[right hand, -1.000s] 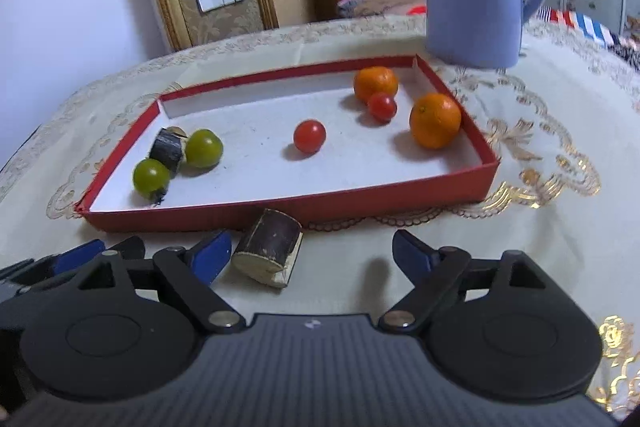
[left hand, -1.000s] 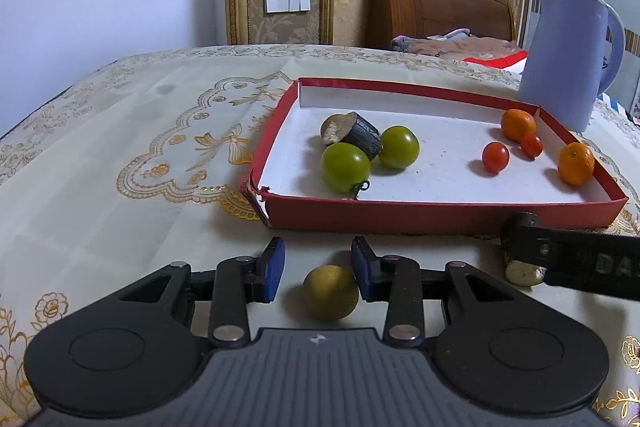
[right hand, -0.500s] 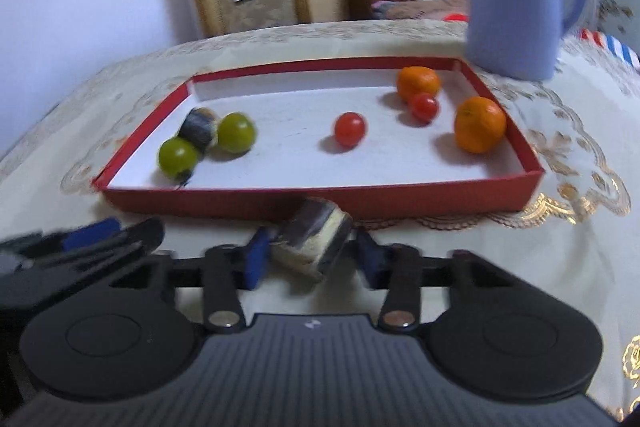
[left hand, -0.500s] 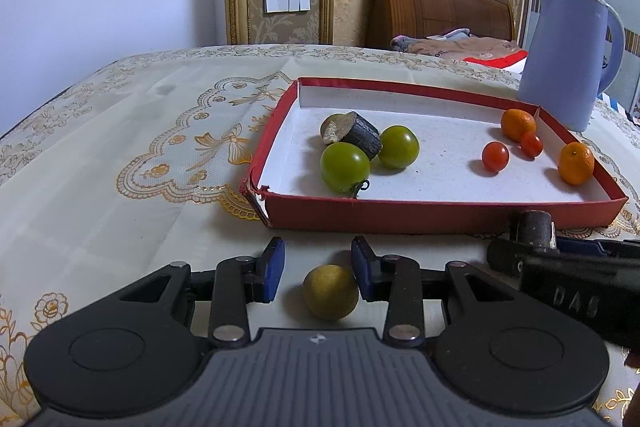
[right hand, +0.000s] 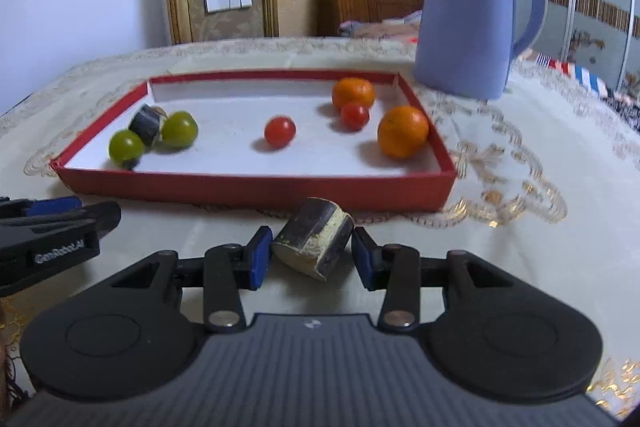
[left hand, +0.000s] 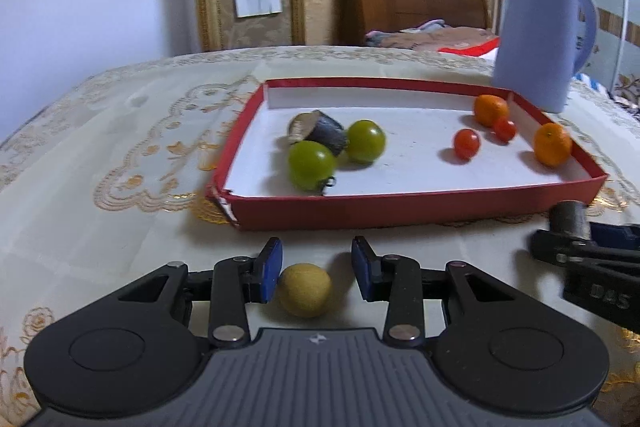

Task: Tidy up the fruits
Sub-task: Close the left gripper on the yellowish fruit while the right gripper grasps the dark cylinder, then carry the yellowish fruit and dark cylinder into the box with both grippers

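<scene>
A small yellow-brown fruit lies on the tablecloth between the pads of my left gripper. It touches the left pad, with a gap at the right pad, so the gripper is open. My right gripper is shut on a dark cylinder piece with pale cut ends, just in front of the red tray. In the left wrist view that dark piece shows at the right gripper's tip. In the tray lie two green fruits, another dark piece, two cherry tomatoes and two oranges.
A tall blue jug stands behind the tray's right corner. The embroidered tablecloth spreads left of the tray. The left gripper's tip reaches in at the left of the right wrist view. A wooden headboard stands beyond the table.
My right gripper has closed from wide open onto the dark piece and shifted with it. The left gripper has kept its place, and the yellow-brown fruit now rests against its left pad.
</scene>
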Tool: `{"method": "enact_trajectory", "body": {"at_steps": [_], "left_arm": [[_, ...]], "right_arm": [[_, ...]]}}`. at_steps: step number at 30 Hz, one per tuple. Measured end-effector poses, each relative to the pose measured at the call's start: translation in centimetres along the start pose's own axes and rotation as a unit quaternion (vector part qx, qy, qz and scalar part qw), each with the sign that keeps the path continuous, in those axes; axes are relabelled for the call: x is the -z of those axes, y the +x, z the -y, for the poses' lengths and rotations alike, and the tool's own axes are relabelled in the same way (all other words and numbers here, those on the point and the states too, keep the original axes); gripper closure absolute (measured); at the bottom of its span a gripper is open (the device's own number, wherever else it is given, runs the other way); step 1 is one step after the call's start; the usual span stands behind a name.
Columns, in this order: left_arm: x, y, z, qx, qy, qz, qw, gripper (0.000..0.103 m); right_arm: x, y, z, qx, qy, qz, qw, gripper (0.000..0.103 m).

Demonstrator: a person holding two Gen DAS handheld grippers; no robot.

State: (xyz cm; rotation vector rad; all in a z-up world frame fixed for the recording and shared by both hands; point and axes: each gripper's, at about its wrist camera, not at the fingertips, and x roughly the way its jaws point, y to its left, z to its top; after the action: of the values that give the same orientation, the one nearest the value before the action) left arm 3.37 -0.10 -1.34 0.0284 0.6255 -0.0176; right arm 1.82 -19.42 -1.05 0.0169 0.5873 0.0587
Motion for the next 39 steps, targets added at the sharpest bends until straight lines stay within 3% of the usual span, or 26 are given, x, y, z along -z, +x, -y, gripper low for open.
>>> {"method": "enact_trajectory", "body": {"at_steps": [7,27,30,39], "left_arm": [[0.2,-0.4,0.5,0.015,0.000,-0.001,0.9999,0.066],[0.4,-0.5,2.2,0.000,0.028,0.000,0.9996,0.067],[0.4,-0.7,2.3,0.005,0.032,0.002,0.9995,0.077],[0.3,-1.2,2.3,0.023,0.031,0.001,0.9992,0.077]], "right_arm": [[0.1,0.0,0.2,-0.004,0.010,0.003,1.000,0.062],[0.1,0.0,0.2,-0.019,0.014,0.005,1.000,0.062],[0.2,-0.2,0.2,-0.020,0.012,0.010,1.000,0.062],[0.0,-1.5,0.2,-0.036,-0.004,0.022,0.999,0.062]]}}
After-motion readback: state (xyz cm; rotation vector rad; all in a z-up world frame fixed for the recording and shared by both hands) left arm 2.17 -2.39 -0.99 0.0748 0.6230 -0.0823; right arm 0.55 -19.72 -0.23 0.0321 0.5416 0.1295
